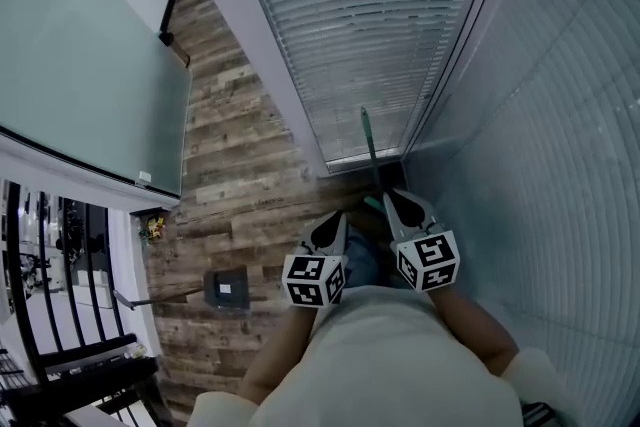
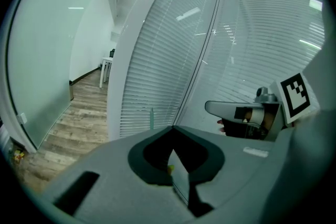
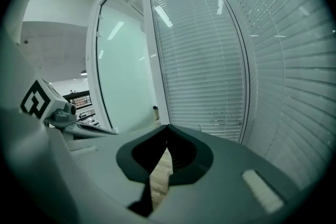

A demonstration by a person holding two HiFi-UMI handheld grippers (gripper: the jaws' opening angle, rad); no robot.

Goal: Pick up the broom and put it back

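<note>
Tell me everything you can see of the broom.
The broom shows only as a thin, dark green handle. It stands nearly upright in the corner where the two blinds meet, seemingly leaning there. Its lower end and head are hidden behind the right gripper. Neither that nor the left gripper holds it; both are shut and empty.

The wood-plank floor [image 1: 240, 145] runs down the middle of the frame. On it are a dark square box [image 1: 226, 288] at lower left, a small colourful object [image 1: 153, 227] at the left edge, and the broom [image 1: 368, 143] upright in the centre corner.
</note>
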